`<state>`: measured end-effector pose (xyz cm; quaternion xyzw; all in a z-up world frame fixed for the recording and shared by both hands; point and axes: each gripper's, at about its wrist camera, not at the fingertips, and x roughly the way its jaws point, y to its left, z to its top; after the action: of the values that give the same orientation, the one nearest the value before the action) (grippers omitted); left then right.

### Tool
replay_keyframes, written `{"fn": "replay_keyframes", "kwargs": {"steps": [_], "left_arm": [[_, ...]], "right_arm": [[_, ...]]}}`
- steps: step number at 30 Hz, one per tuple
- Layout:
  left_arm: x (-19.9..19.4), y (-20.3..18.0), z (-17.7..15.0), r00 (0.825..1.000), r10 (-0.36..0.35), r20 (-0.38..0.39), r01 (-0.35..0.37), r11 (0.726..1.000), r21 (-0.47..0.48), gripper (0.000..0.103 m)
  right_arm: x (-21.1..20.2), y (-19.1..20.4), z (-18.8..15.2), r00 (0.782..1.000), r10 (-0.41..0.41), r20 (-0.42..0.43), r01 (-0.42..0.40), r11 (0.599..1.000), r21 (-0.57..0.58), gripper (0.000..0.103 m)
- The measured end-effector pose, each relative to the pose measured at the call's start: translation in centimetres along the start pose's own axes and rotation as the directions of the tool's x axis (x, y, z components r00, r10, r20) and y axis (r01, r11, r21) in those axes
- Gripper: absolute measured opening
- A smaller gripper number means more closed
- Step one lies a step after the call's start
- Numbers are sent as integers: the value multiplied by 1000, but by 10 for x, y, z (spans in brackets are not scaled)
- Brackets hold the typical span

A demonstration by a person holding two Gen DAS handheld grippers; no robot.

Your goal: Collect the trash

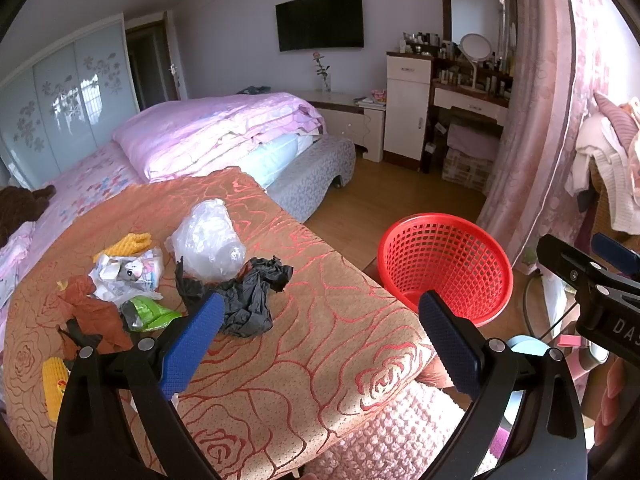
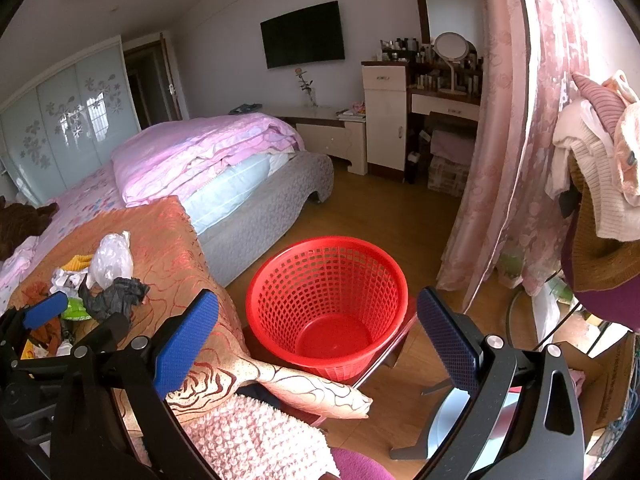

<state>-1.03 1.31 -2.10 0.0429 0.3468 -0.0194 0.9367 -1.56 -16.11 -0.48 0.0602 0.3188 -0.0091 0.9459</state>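
A pile of trash lies on the orange rose-patterned cover (image 1: 304, 344): a crumpled black bag (image 1: 244, 296), a clear plastic bag (image 1: 210, 238), white printed wrappers (image 1: 128, 270), a green wrapper (image 1: 150, 312), brown paper (image 1: 92, 312) and yellow foam nets (image 1: 128, 242). My left gripper (image 1: 320, 328) is open and empty, with its left pad just before the black bag. A red mesh basket (image 2: 326, 300) stands empty on the floor beside the bed. My right gripper (image 2: 320, 332) is open and empty, hovering over the basket's near side. The trash also shows in the right wrist view (image 2: 108, 280).
A bed with pink bedding (image 1: 208, 132) lies behind the cover. A pink knitted cloth (image 2: 260, 436) hangs at the near edge. A pink curtain (image 2: 516, 120), a clothes-laden rack (image 2: 600, 184) and a dressing table (image 1: 468, 96) stand to the right. Wooden floor (image 2: 380, 212) surrounds the basket.
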Motion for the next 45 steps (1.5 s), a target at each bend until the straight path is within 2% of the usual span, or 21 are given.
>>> {"fn": "replay_keyframes", "kwargs": {"steps": [37, 41, 45], "left_arm": [[0, 1, 0, 1000, -2, -1, 2, 1000, -3, 94], [-2, 5, 1, 1000, -6, 0, 6, 1000, -14, 94], [-8, 25, 1, 1000, 2, 14, -2, 999, -49, 94]], "right_arm": [[4, 2, -7, 1000, 2, -9, -2, 1000, -2, 96], [4, 3, -11, 1000, 3, -11, -3, 1000, -4, 96], [8, 4, -15, 1000, 8, -23, -8, 1000, -3, 96]]}}
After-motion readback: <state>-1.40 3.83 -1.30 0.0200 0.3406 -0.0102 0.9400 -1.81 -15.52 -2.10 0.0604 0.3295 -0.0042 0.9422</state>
